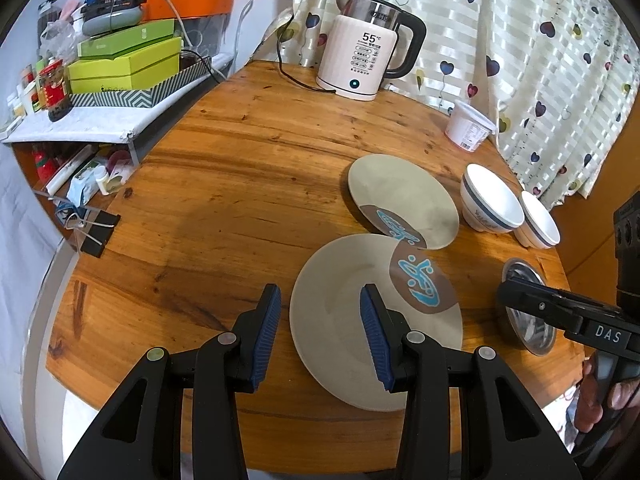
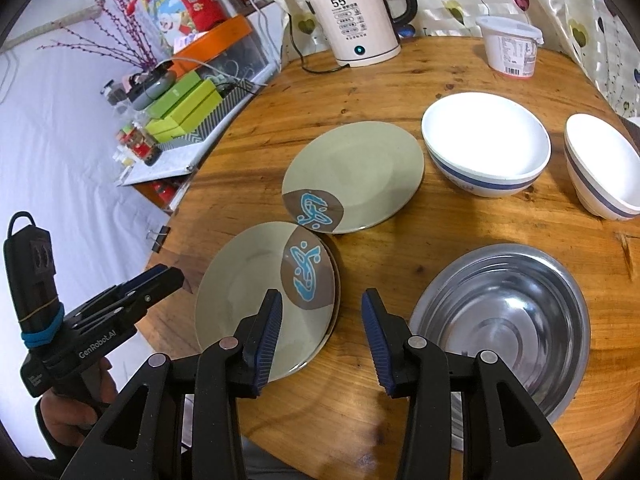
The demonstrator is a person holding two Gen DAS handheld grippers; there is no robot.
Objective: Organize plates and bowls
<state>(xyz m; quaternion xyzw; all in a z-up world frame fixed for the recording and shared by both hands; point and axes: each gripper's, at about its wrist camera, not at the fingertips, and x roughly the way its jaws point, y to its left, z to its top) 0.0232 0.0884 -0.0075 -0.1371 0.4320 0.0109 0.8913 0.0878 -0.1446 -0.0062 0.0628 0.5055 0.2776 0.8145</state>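
We see a round knotty wooden table (image 2: 400, 264) bearing a dented stainless-steel basin (image 2: 504, 320), two stacked matte grey plates (image 2: 248, 288) with blue glyphs, a third grey plate (image 2: 360, 168), and two glossy white blue-banded bowls (image 2: 484, 140). The cream kettle (image 2: 352, 16) reads "55". Our left gripper (image 1: 320, 320) and right gripper (image 2: 320, 320) both stand spread, empty.

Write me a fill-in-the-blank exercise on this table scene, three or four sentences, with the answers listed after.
1. The near plate lies on top of another plate, so that stack holds ____ plates.
2. The kettle shows the number ____ on its display.
3. The metal bowl sits nearest the ____ gripper.
4. The two white bowls each carry a ____ band below the rim.

Missing words: two; 55; right; blue
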